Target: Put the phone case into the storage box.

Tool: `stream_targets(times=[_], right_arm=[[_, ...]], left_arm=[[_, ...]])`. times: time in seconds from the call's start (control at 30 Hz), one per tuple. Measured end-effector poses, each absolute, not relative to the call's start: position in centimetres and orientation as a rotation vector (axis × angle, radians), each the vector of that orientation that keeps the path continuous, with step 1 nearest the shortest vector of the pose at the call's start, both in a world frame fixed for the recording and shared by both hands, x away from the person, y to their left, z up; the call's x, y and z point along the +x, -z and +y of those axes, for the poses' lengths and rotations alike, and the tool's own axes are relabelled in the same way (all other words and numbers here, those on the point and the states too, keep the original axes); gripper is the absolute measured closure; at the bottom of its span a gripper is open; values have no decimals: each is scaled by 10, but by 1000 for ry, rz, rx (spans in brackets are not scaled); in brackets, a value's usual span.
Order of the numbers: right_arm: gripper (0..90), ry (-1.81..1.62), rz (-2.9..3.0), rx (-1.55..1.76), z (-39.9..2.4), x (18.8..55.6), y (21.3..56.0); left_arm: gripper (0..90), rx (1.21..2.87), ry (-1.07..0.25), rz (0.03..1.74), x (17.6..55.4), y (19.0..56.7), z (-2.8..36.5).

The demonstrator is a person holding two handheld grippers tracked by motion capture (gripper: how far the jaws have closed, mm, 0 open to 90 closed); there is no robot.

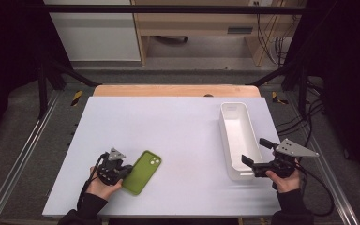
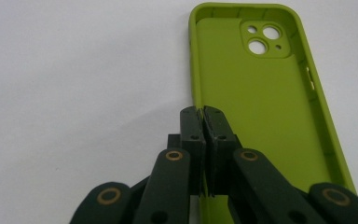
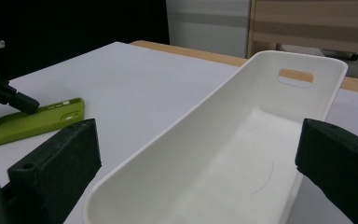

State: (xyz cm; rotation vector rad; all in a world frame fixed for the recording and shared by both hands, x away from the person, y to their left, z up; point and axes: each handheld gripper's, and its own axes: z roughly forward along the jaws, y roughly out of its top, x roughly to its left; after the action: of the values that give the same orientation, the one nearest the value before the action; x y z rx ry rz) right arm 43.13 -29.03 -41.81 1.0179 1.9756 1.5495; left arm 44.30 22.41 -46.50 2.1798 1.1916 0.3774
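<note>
A lime-green phone case [image 1: 143,171] lies hollow side up near the table's front left, its camera cut-out at the far end [image 2: 261,107]. My left gripper [image 1: 126,169] is shut on the case's near-left rim, with the jaws pressed together over the wall [image 2: 204,112]. A long white bin [image 1: 236,105] stands empty at the right. My right gripper [image 1: 254,151] is open at the bin's near end, one jaw on each side of it [image 3: 196,154]. The right gripper view also shows the case [image 3: 32,122] with the left gripper [image 3: 9,95] on it.
The white table [image 1: 168,122] has a wooden strip [image 1: 176,90] along its far edge. Metal rails [image 1: 23,150] run along both sides. Cables [image 1: 309,122] hang at the right. A handle slot [image 3: 296,75] pierces the bin's far wall.
</note>
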Motion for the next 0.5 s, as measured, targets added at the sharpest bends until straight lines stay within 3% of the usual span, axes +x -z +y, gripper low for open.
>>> stream_targets(times=[0.5], right_arm=[[5,-1547,1979,1016,-291,431,418]], left_arm=[[880,2130,-409,1141,437,452,227]])
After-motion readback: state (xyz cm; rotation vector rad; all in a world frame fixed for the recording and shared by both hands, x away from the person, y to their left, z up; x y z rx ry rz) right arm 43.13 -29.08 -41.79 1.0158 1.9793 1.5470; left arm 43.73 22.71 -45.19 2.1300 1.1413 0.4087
